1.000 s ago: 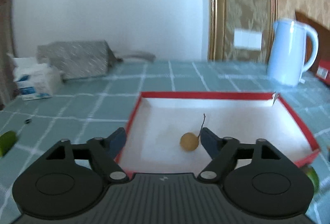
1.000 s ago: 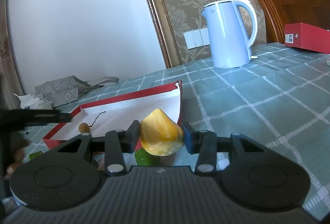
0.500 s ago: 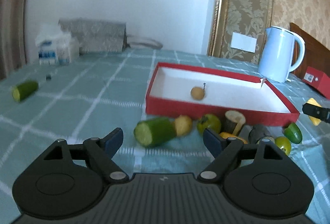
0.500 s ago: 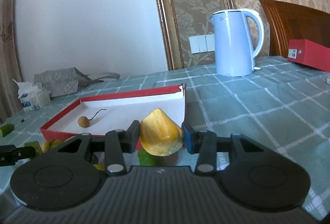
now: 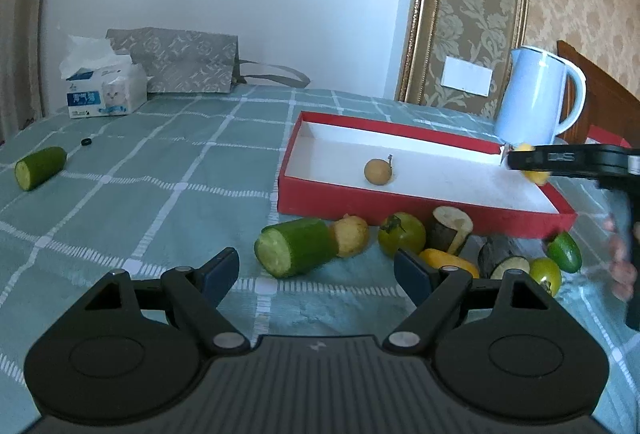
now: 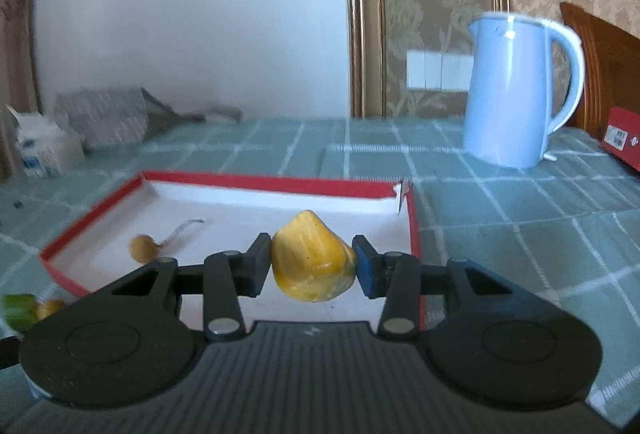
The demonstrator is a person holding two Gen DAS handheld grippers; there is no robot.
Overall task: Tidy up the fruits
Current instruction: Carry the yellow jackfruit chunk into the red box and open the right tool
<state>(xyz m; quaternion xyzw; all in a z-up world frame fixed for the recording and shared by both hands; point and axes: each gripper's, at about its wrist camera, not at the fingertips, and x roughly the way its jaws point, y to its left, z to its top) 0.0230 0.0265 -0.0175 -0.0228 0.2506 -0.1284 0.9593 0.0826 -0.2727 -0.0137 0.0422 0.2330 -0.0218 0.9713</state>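
Green checked cloth covers the counter (image 5: 132, 194). One small round brown fruit (image 5: 377, 172) lies in the flat red box (image 5: 400, 208). The right hand-held gripper (image 6: 313, 263) holds a yellow pointed fruit (image 6: 312, 262) over it. The left hand-held gripper (image 5: 316, 268) is wide open, near the cut green cucumber piece (image 5: 294, 252) and maybe seven more loose bits.

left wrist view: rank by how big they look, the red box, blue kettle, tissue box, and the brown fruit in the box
1. red box
2. blue kettle
3. tissue box
4. brown fruit

The kettle and tissue box stand farther back, so their true sizes are unsure.
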